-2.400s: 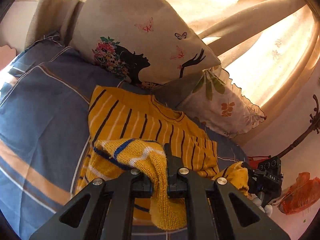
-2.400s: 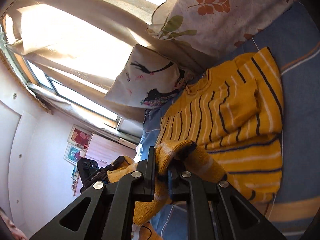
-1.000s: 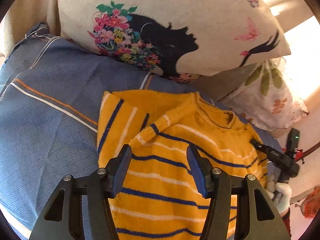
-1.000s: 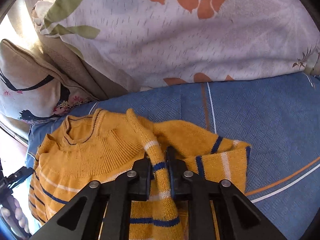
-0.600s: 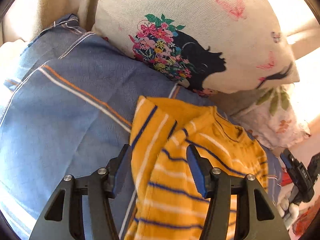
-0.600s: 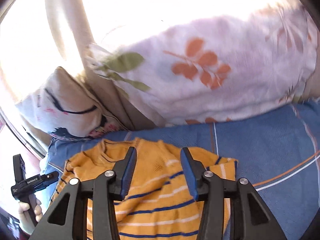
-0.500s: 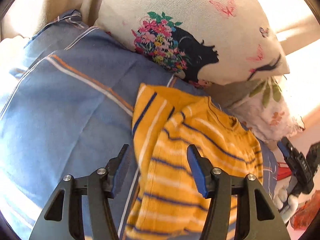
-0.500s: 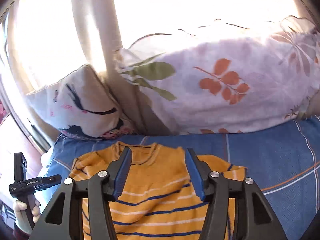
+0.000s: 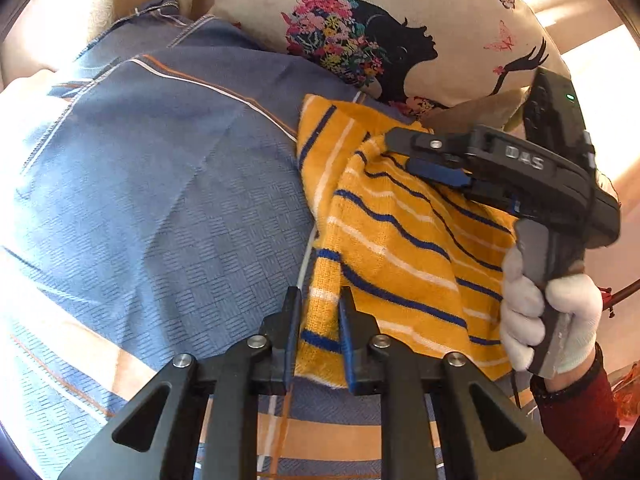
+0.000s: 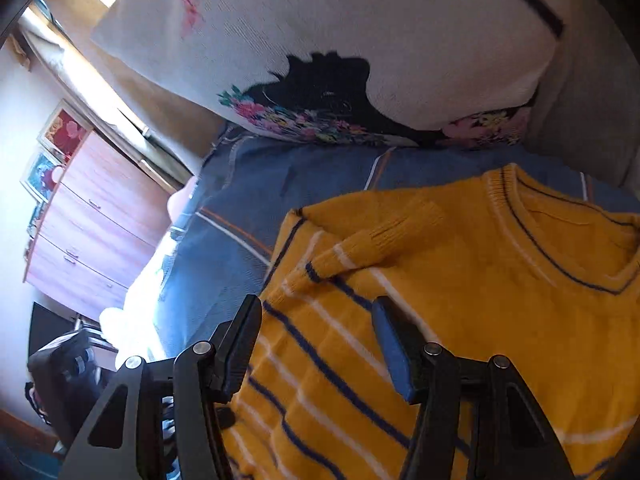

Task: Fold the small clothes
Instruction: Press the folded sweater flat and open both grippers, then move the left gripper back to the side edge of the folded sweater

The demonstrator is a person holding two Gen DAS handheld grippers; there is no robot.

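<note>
A small yellow knit sweater (image 9: 400, 248) with blue and white stripes lies folded on the blue bed cover (image 9: 160, 200). My left gripper (image 9: 317, 300) is narrowed around the sweater's near left edge, with the knit between its pads. My right gripper (image 9: 424, 156) is seen from the left wrist view, held in a white-gloved hand (image 9: 548, 312), open above the sweater's far part. In the right wrist view my right gripper (image 10: 316, 320) is open over the striped body, near the folded sleeve cuff (image 10: 384, 236) and the neckline (image 10: 560, 248).
A cream pillow with a black silhouette and flowers (image 9: 380, 32) stands behind the sweater. A wooden chest of drawers (image 10: 92, 224) and framed pictures (image 10: 52, 148) are at the left in the right wrist view.
My left gripper has dropped to the sweater's near left edge and closed in on it. My right gripper has swung over the sweater, turning toward the silhouette pillow, and stays open.
</note>
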